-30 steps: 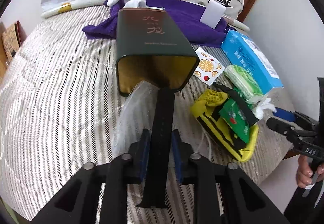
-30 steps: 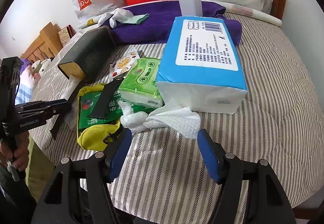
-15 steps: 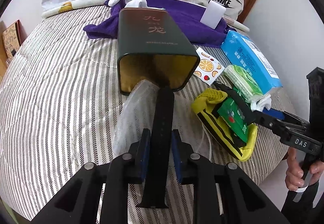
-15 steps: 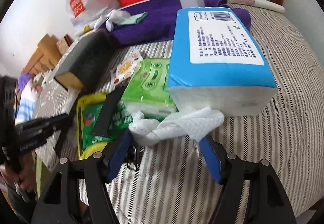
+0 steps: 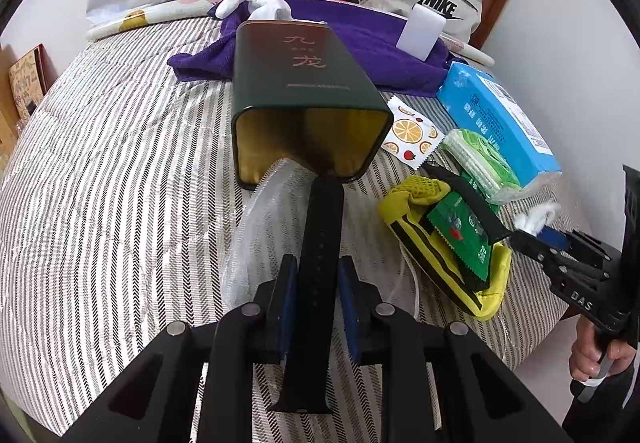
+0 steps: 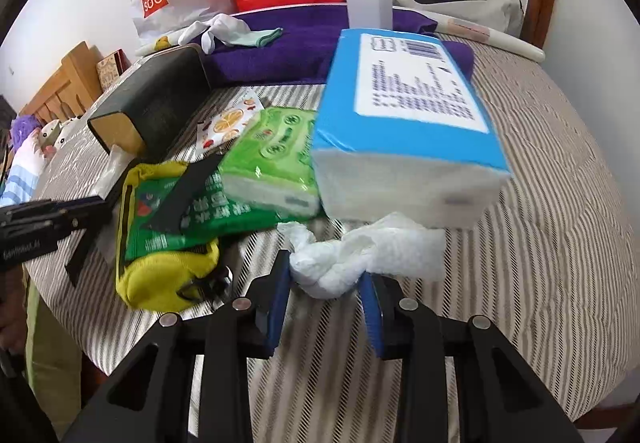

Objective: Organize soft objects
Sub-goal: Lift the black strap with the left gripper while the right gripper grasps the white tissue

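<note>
Left tongs (image 5: 316, 283): I clamped the strap (image 5: 320, 251), its tip at the tin (image 5: 308, 103) mouth.
Right tongs (image 6: 325, 283): I pinched the tissue (image 6: 360, 255) near the bed (image 6: 560, 243) edge.
Room: bare stripes lay left of the tin.

striped bed (image 5: 100, 203), purple towel (image 5: 360, 55), dark tin (image 5: 304, 99)

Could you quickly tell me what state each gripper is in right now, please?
Left gripper: closed on the black strap.
Right gripper: closed on the crumpled white tissue trailing from the blue tissue pack.
</note>
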Demonstrator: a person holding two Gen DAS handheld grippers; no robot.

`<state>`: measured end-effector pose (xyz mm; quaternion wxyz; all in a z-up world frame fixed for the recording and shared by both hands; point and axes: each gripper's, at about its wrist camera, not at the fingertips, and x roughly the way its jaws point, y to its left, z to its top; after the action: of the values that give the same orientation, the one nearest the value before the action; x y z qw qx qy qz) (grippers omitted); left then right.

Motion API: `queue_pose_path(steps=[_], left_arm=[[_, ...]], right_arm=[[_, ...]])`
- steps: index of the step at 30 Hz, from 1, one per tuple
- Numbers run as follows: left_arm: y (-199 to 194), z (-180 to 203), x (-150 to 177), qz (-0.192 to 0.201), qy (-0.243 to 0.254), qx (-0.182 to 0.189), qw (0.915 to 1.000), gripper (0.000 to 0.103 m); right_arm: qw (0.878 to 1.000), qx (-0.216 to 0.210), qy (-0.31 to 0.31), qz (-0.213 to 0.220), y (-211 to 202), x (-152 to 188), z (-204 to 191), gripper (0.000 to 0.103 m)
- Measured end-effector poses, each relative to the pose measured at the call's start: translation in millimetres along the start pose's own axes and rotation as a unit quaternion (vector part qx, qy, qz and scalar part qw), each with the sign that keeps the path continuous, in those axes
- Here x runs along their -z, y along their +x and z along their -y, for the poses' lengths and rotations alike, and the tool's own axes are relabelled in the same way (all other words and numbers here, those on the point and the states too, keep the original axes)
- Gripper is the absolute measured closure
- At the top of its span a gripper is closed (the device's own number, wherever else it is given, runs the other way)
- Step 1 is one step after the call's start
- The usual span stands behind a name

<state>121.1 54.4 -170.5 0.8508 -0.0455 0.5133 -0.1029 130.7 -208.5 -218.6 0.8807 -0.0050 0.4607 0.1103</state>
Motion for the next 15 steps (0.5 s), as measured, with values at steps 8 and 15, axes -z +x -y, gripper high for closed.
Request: queue_pose_path(steps=[8,15], left_arm=[[-7,4,-1,0.000,-0.008,-0.011,0.9999,0.083],[-27,4,-6,0.011,-0.016,-0.013,0.9997,0.083]], right_arm=[[1.000,0.005,0.028,0.004,-15,10,27,0.069],[0.999,0.001,0.034,0.022,-38,6,37,0.069]])
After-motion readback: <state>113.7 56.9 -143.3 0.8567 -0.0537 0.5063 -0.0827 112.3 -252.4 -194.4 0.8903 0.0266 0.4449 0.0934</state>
